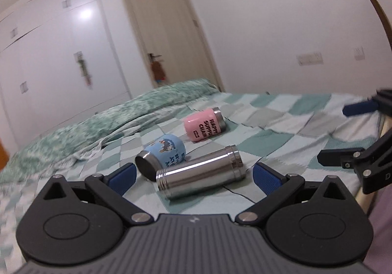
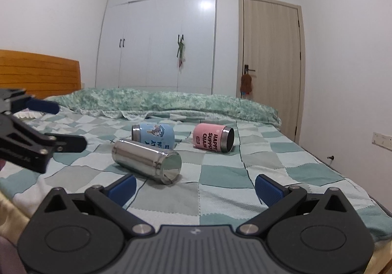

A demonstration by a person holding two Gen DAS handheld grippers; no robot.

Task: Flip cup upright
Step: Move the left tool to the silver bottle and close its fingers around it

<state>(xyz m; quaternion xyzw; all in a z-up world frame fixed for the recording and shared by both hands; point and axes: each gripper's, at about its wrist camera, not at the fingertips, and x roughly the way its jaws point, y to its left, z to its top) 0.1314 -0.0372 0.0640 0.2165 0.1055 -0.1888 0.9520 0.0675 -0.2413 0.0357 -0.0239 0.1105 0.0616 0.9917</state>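
Black linkage tongs [image 1: 193,174], blue ribbed pads [image 1: 265,179], silver pivot screws, grey ridged housing

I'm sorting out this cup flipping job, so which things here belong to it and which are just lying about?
Job: steel cup, blue cup and pink cup, all lying on their sides on the bed; left gripper and right gripper, both open.

Lying about: wardrobe, door, headboard.

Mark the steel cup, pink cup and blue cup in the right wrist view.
steel cup [image 2: 144,160]: right wrist view, mid side wall.
pink cup [image 2: 208,139]: right wrist view, pink side by the lettering.
blue cup [image 2: 156,134]: right wrist view, blue printed side.
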